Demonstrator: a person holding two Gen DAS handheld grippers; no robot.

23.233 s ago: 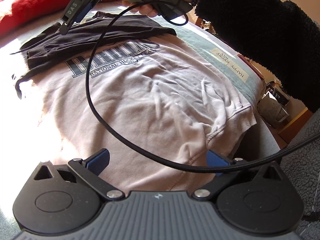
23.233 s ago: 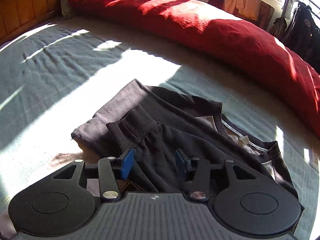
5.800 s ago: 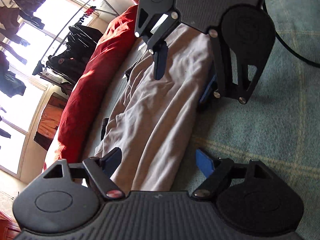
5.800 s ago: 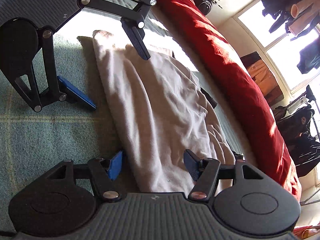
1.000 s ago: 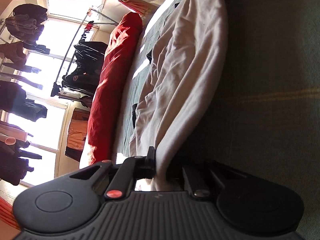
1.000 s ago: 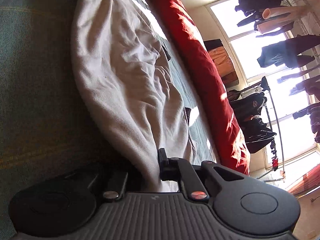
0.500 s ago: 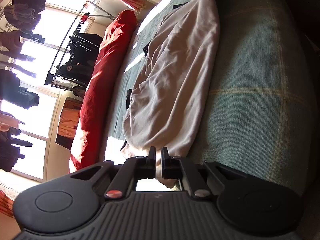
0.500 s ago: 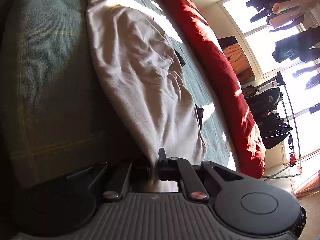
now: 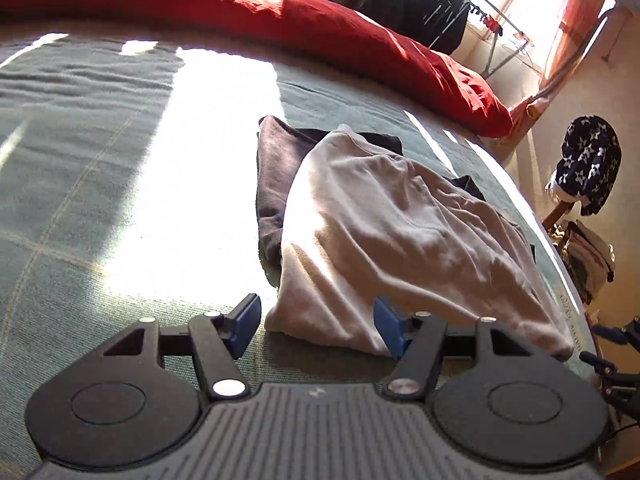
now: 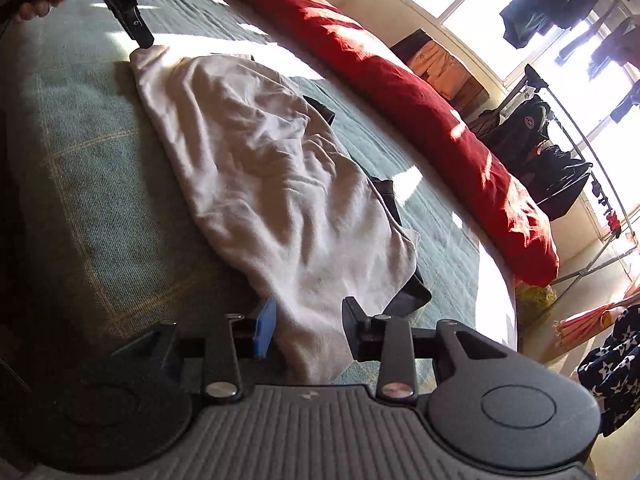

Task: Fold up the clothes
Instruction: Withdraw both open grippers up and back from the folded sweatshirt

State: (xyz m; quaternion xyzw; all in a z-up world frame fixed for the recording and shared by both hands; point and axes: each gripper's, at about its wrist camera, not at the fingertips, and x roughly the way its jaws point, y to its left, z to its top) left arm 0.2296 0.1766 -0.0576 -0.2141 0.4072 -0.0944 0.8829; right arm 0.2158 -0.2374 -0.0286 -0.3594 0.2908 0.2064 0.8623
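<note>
A beige sweatshirt [image 9: 400, 232] lies folded lengthwise on the green blanket [image 9: 100, 184], with its dark sleeves [image 9: 272, 168] showing under the far edge. My left gripper [image 9: 318, 328] is opening; the sweatshirt's near corner lies loose between its blue pads [image 9: 246, 326], which do not press it. In the right wrist view the sweatshirt [image 10: 272, 184] stretches away to the left gripper [image 10: 128, 12], held by a hand [image 10: 36, 0] at the far corner. My right gripper [image 10: 310, 330] is also opening, with the near end of the cloth slack between its fingers.
A long red duvet [image 9: 320, 20] runs along the far side of the bed. Beyond it stand a clothes rack with dark garments [image 10: 552, 160] and bright windows. A star-patterned garment [image 9: 588, 168] hangs past the bed's right edge.
Both grippers were shut on the sweatshirt's ends and have now let go with jaws apart. The left view has rolled upright and pulled back. The sweatshirt now rests flat on the blanket.
</note>
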